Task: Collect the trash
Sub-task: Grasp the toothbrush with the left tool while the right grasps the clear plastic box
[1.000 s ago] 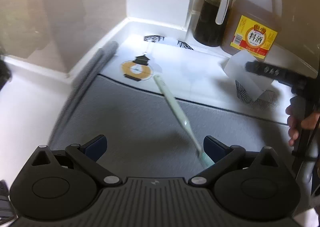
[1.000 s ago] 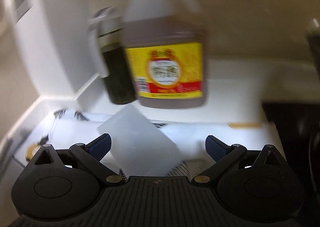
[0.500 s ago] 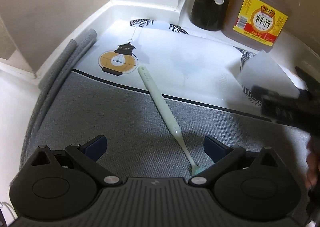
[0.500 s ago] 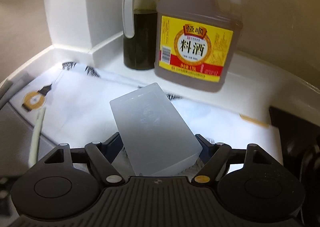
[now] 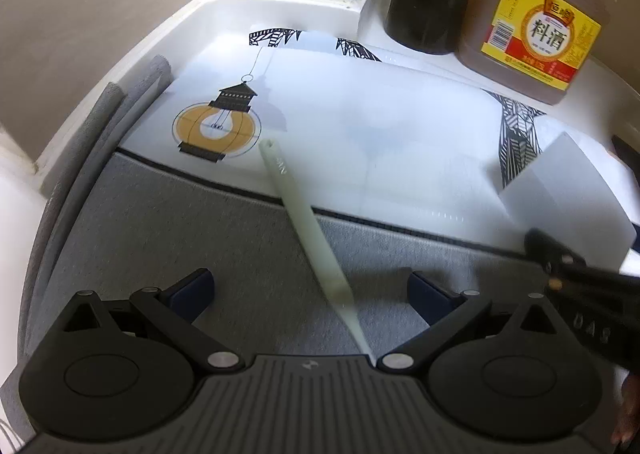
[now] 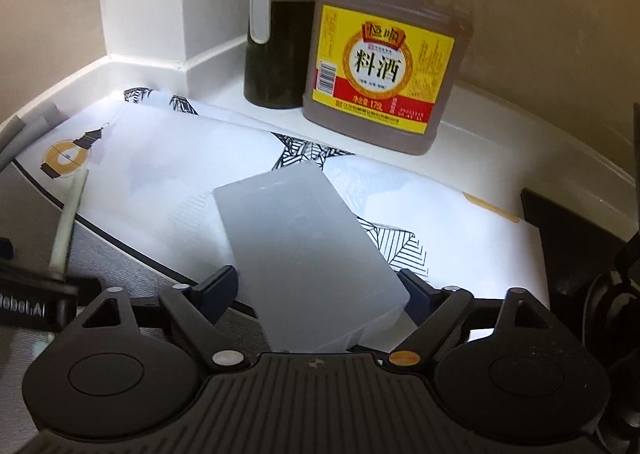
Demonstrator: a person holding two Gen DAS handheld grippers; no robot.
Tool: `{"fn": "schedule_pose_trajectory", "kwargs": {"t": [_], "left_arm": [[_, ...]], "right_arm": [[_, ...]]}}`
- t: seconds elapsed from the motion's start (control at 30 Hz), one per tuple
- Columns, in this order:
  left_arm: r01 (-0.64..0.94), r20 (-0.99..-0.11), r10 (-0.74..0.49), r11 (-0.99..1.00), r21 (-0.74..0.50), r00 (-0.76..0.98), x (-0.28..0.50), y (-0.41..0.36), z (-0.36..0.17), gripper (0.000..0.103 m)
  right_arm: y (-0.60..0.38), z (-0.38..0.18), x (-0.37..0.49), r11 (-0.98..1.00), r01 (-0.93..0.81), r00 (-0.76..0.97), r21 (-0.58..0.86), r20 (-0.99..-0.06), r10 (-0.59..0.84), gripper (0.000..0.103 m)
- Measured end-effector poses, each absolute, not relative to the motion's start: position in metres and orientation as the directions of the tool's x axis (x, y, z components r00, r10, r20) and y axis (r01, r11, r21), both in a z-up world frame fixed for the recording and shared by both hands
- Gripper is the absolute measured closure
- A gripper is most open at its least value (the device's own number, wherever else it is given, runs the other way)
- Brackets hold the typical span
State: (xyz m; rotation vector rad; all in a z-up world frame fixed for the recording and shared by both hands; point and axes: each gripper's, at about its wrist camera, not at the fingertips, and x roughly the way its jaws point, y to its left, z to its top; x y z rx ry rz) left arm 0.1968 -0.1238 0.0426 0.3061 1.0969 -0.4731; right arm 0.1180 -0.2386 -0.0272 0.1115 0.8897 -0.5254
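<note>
A translucent plastic box [image 6: 308,258] is held between the fingers of the right hand-held gripper [image 6: 320,286], whose jaws are closed against its two sides; its far end is seen tilted up over the patterned mat [image 6: 160,174] on the bench [image 6: 480,142]. The left hand-held gripper [image 5: 310,286] is spread wide and grips nothing; a pale green toothbrush [image 5: 308,238] is seen lying on the grey cloth [image 5: 180,238] between its fingers, nearer the right one, its neck running out of sight under the gripper body. One item is judged secured and one about to be grasped; no bin is shown, so disposal of both is left. A cooking-wine jug [image 6: 388,54] and a dark sauce bottle [image 6: 280,34] are seen at the back corner.
</note>
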Motion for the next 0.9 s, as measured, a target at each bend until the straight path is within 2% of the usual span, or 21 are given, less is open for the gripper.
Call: {"fn": "schedule_pose_trajectory", "kwargs": {"t": [0.9], "left_arm": [[0.474, -0.896, -0.208, 0.880, 0.002, 0.391, 0.2004, -0.1323, 0.0414, 0.000]], "right_arm": [[-0.2398, -0.0318, 0.1182, 0.869, 0.485, 0.519, -0.100, -0.767, -0.378, 0.012]]}}
